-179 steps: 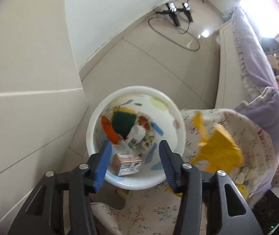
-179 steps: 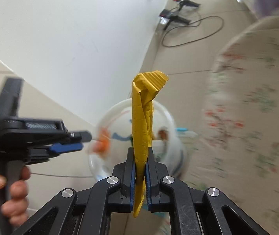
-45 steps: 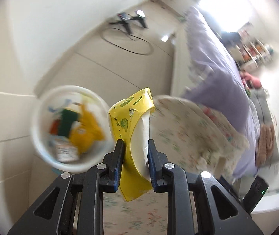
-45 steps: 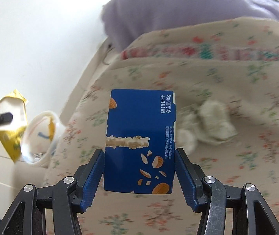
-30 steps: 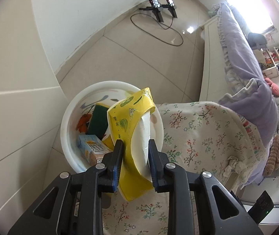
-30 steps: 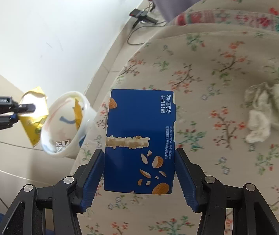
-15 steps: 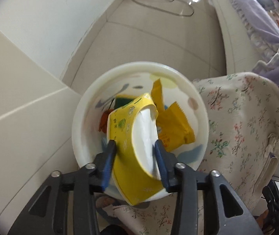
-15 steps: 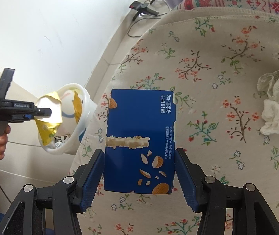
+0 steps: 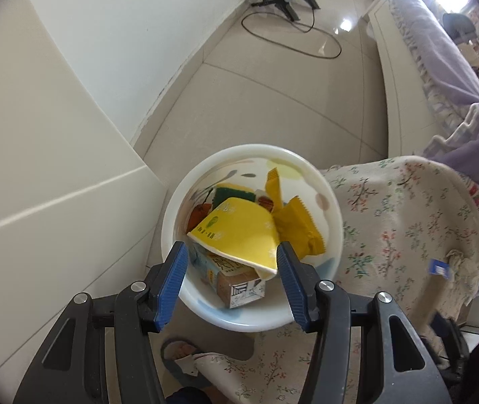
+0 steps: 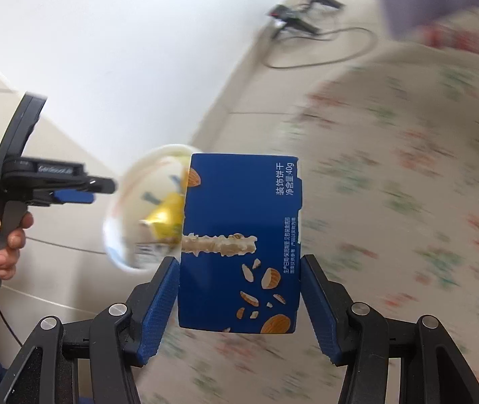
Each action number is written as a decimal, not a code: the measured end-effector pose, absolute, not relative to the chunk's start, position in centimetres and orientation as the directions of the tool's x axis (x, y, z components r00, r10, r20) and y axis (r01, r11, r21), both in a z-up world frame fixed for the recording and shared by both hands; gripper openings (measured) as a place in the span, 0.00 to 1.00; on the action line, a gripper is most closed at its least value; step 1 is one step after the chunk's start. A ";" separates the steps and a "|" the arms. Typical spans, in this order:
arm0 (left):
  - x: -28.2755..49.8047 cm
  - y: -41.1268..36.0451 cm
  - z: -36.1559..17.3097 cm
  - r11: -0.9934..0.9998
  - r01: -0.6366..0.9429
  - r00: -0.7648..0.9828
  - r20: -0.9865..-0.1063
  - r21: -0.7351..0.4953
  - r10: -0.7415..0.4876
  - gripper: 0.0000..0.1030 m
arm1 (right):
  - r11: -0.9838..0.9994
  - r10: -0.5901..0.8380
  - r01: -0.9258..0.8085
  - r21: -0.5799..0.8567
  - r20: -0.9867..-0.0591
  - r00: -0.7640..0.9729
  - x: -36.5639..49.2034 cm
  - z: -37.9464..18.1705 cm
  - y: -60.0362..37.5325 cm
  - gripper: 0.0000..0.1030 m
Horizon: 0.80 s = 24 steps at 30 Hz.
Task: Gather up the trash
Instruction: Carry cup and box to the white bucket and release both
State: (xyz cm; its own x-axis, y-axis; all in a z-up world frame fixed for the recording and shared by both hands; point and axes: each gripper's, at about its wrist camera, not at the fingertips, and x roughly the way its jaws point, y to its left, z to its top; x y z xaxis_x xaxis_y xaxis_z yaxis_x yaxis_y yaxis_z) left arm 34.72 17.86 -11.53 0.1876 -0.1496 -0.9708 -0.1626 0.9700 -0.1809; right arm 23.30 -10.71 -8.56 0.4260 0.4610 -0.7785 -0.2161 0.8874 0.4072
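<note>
With its jaws wide apart over the bin (image 9: 172,215), the left gripper (image 9: 231,281) holds nothing; the right gripper (image 10: 239,298) squeezes the blue box (image 10: 239,242), probably binned next

Blur, cut-offs and hidden parts

In the right wrist view the floral cloth (image 10: 407,202) beyond the fingers is smeared by motion, and the bin (image 10: 132,215), ahead to the left, is blurred so its contents read only as a yellow patch; the blue box (image 10: 239,242) covers the bin's right side. In the left wrist view the yellow pack (image 9: 239,229) between the open fingers hides most of the carton (image 9: 232,279) under it and part of the green sponge (image 9: 231,195); print on both is too small to read.
</note>
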 end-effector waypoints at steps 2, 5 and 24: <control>34.3 18.1 -10.1 0.967 -0.166 0.223 -0.962 -0.194 -0.155 0.56 | 0.877 0.480 -0.246 0.413 -0.774 0.412 24.3 -8.9 -8.2 0.61; 33.7 18.7 -7.9 0.961 -0.184 0.279 -0.948 -0.208 -0.152 0.56 | 0.864 0.498 -0.292 0.410 -0.783 0.374 26.2 -9.6 -3.7 0.61; 32.4 18.1 -5.5 0.958 -0.172 0.338 -0.927 -0.229 -0.160 0.56 | 0.916 0.339 -0.334 0.220 -0.872 0.354 30.7 -12.9 2.4 0.69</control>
